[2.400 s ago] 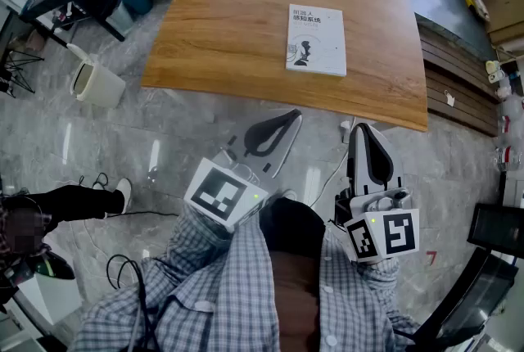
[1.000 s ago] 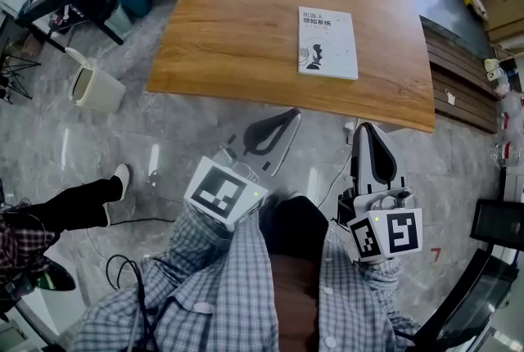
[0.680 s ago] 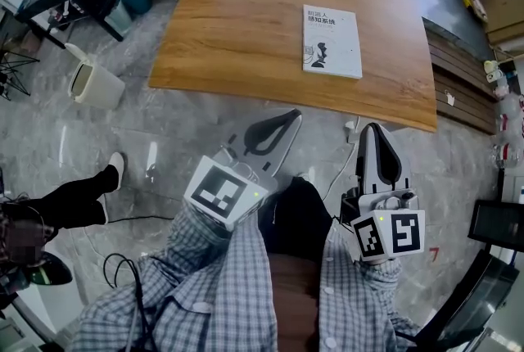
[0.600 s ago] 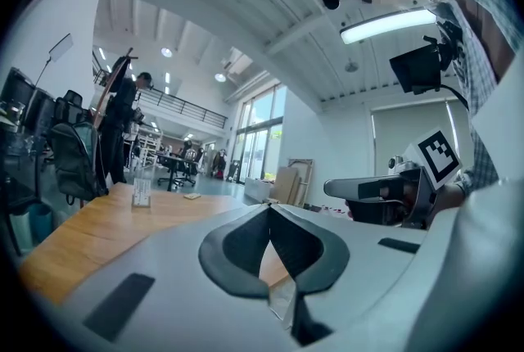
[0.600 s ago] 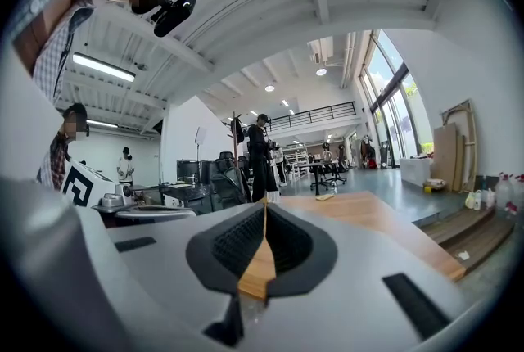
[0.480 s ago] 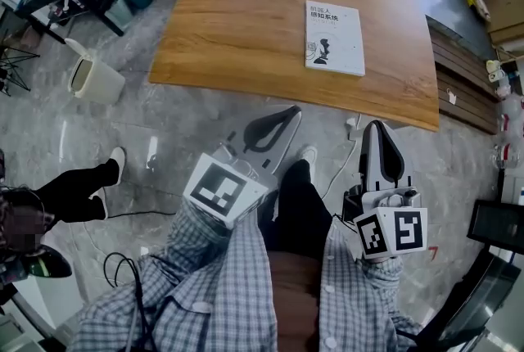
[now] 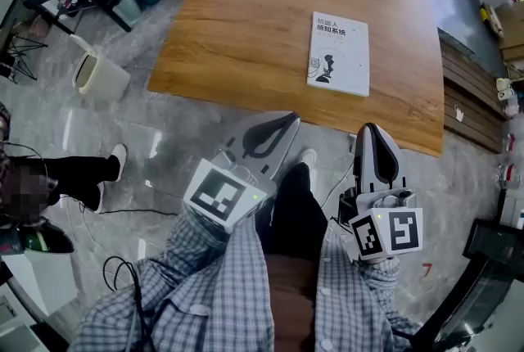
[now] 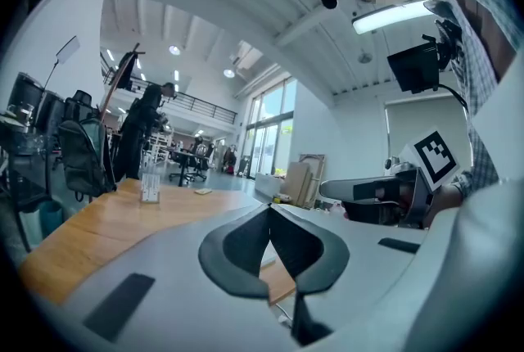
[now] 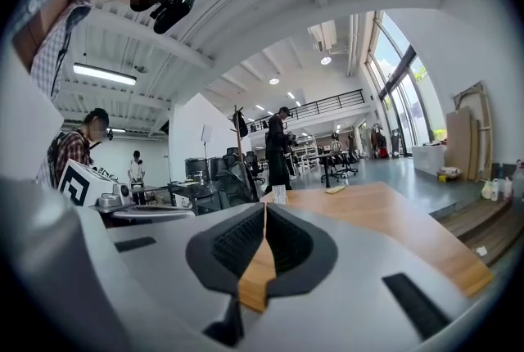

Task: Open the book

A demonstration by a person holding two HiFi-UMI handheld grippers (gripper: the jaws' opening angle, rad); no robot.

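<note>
head view: closed book lies on wooden table.

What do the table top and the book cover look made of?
Table: wood or wood-look laminate, warm brown with long grain streaks and a low sheen; I cannot tell which. Book: likely a paper softcover, thin and lying flat, with a white matte cover and dark print.

Beyond my left tong I see a wooden table; further left (on the floor) stands a white bin.
</note>
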